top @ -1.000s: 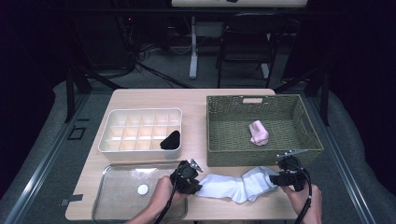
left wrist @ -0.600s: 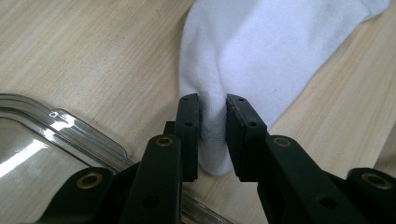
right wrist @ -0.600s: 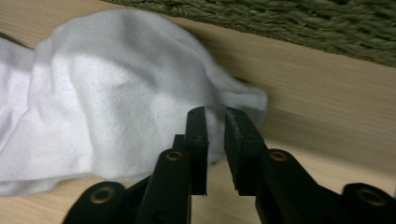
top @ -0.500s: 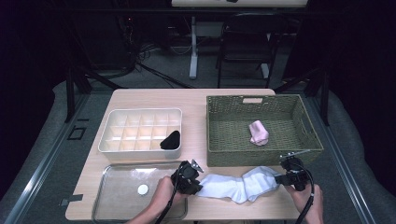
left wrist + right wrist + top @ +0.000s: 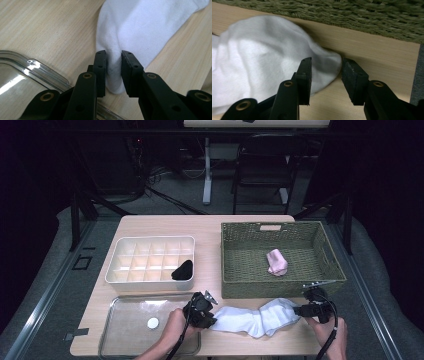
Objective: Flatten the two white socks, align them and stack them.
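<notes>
A white sock (image 5: 255, 319) lies stretched along the table's front edge, between my two grippers. My left gripper (image 5: 212, 317) is shut on the sock's left end; in the left gripper view the jaws (image 5: 113, 56) pinch a fold of the sock (image 5: 140, 25). My right gripper (image 5: 299, 310) is at the sock's right end. Its jaws (image 5: 325, 63) have just been opening. The rounded tip of the sock (image 5: 262, 62) lies between them, and the pads do not press on it.
A green woven basket (image 5: 330, 280) stands just behind the sock, with a pink bundle (image 5: 276, 261) inside. A white divided box (image 5: 150, 242) at the left holds a black item (image 5: 183, 270). A clear tray (image 5: 125, 340) at the front left holds a small white disc (image 5: 153, 322).
</notes>
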Demonstrator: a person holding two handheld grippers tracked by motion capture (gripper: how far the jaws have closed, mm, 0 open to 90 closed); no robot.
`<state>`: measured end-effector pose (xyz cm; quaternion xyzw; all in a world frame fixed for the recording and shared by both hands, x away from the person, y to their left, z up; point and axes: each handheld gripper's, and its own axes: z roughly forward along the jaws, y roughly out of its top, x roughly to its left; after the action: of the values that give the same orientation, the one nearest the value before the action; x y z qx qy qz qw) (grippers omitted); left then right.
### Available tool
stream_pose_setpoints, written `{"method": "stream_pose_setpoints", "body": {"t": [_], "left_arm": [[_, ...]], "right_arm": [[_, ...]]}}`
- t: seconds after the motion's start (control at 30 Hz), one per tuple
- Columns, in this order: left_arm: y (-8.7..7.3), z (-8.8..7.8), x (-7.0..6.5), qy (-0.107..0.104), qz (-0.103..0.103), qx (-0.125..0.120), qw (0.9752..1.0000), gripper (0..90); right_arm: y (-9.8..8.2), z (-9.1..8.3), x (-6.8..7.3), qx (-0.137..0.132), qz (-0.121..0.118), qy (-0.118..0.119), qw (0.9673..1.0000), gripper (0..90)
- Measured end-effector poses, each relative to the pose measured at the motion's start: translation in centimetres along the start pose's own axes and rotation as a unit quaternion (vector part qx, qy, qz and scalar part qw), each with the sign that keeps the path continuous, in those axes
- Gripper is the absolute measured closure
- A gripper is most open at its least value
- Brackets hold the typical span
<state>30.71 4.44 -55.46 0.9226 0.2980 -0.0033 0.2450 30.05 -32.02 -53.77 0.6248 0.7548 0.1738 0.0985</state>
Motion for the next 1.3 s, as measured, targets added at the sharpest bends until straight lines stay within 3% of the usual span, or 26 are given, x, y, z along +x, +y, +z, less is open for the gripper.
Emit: {"method": "stream_pose_setpoints", "body": {"t": [0.13, 0.37, 0.5, 0.67, 0.83, 0.93, 1.0, 1.07, 1.2, 1.3], "left_arm": [[0.0, -0.1, 0.0, 0.001, 0.002, 0.002, 1.0, 72.7], [0.0, -0.1, 0.0, 0.001, 0.002, 0.003, 1.0, 72.1], [0.0, -0.1, 0.0, 0.001, 0.002, 0.003, 1.0, 72.1], [0.0, 0.0, 0.1, -0.001, 0.001, 0.002, 1.0, 72.1], [0.0, 0.0, 0.1, 0.0, 0.001, 0.002, 1.0, 72.3], [0.0, 0.0, 0.1, 0.0, 0.001, 0.002, 1.0, 73.1], [0.0, 0.0, 0.1, 0.0, 0.0, 0.002, 1.0, 73.0], [0.0, 0.0, 0.1, -0.001, 0.0, 0.001, 1.0, 72.9], [0.0, 0.0, 0.1, 0.0, 0.001, 0.001, 1.0, 72.9], [0.1, 0.0, 0.1, -0.001, 0.002, 0.002, 1.0, 72.6]], "right_arm": [[0.0, 0.5, 0.0, 0.008, 0.001, -0.003, 1.0, 65.2], [-0.1, 1.0, -0.4, 0.018, 0.005, 0.002, 0.9998, 82.1], [-0.1, 0.9, 0.0, 0.019, -0.004, 0.0, 0.9998, 87.1], [-0.1, -0.4, 0.5, -0.004, -0.003, 0.011, 0.9999, 87.6], [0.0, -2.4, 2.2, -0.023, -0.026, 0.04, 0.9986, 87.7], [0.1, -3.5, 3.8, -0.03, -0.054, 0.049, 0.9969, 87.8], [0.2, -4.0, 5.0, -0.037, -0.069, 0.072, 0.9943, 87.8], [0.2, -4.4, 6.0, -0.041, -0.089, 0.079, 0.992, 87.8], [0.3, -4.2, 7.7, -0.054, -0.102, 0.118, 0.9863, 87.7], [0.6, -3.6, 9.0, -0.048, -0.112, 0.139, 0.9827, 87.6]]}}
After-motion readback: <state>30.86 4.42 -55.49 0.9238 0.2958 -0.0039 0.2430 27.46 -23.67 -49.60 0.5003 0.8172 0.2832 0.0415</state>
